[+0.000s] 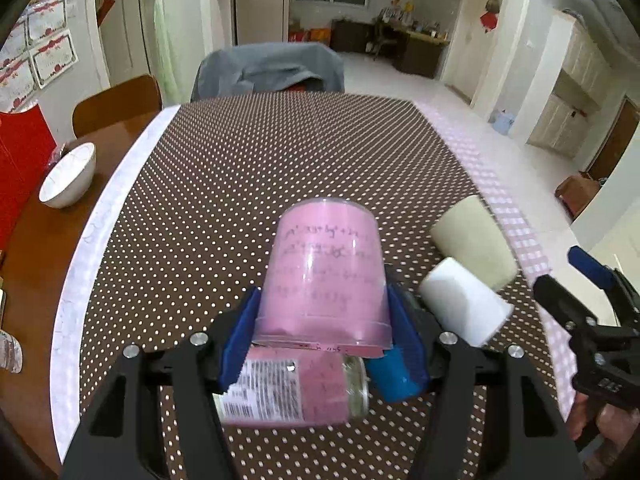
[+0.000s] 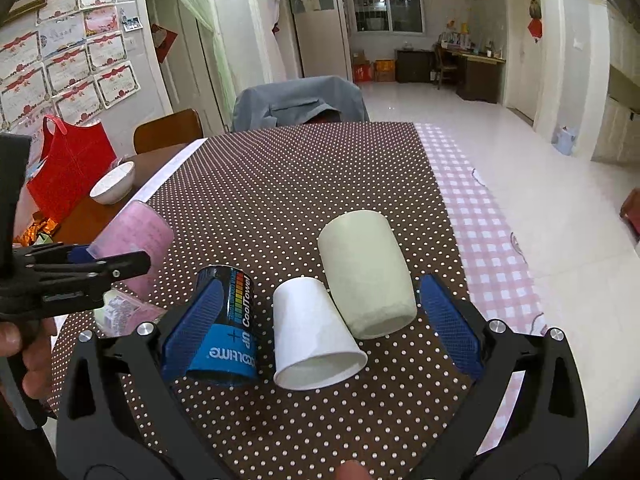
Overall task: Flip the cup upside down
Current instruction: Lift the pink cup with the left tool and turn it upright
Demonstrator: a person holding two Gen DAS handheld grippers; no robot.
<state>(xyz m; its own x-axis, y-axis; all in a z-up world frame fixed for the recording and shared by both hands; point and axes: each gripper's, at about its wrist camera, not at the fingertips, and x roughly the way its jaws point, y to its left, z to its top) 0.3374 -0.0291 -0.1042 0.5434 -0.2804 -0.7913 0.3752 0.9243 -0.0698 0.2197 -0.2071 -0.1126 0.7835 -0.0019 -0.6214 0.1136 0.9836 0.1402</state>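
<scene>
- Left gripper clamps the pink cup, inverted, above the table.
- Right gripper gapes wide, empty.
- Flip looks done; setting down remains.

The left hand-held gripper and the pink cup hide part of the jar lying behind; its label print is too blurred to read.

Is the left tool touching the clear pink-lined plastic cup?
Touching. The left wrist view shows the left tool clamping the clear pink-lined plastic cup on both sides.
</scene>
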